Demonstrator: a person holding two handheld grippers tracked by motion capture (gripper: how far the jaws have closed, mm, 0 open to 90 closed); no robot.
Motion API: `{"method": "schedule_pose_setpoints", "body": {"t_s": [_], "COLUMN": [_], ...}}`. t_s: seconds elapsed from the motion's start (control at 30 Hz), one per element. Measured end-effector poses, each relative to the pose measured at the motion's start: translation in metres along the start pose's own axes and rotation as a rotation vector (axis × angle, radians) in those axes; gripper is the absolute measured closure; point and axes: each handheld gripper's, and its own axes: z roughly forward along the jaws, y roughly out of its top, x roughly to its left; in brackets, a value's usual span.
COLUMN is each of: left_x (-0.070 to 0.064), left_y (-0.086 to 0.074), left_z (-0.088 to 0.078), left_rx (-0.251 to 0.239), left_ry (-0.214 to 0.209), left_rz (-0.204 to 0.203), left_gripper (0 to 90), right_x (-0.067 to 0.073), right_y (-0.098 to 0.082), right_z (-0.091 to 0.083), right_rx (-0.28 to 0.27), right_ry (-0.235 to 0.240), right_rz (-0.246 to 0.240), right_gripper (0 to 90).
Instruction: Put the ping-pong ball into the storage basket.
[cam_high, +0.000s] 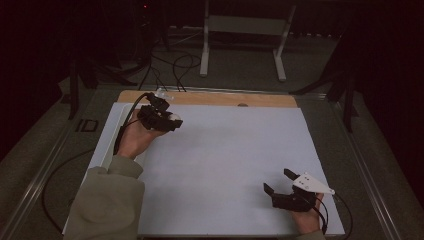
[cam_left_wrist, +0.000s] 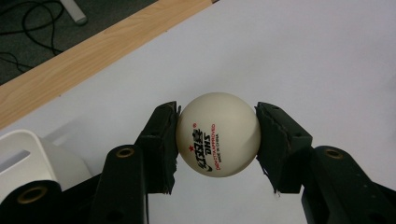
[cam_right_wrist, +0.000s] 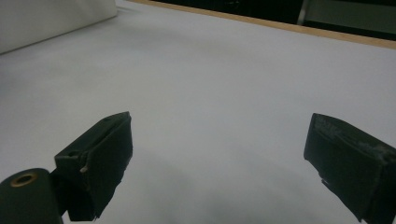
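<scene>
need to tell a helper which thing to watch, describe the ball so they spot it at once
Start at the white table and go to its far left corner by the wooden strip. There the left claw clamps a cream table-tennis ball, round, with red and black print.

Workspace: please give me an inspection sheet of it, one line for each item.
Surface: white board on a table with a wooden edge.
Job's things: ping-pong ball, printed with red and black marks.
Clutter: white object at the board's left edge.
Grippers: left gripper shut on the ball; right gripper open, nothing between its jaws.
Cables: black cables on the floor beyond the table.
Surroundings: dark room, white stand behind.
</scene>
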Motion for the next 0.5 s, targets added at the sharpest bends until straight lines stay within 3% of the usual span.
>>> {"method": "schedule_pose_setpoints", "body": {"t_s": [0.5], "left_x": [0.0054], "left_y": [-0.0061], "left_z": [-0.0066], "left_rx": [-0.012], "left_ry": [-0.001], "left_rz": [-0.001], "left_gripper": [51.4], "right_x": [0.0002], "right_y": [0.0001], "right_z": [0.0001], "right_rx": [-0.001], "right_ry": [0.001], "right_rz": [0.001], "right_gripper": [7.2]}}
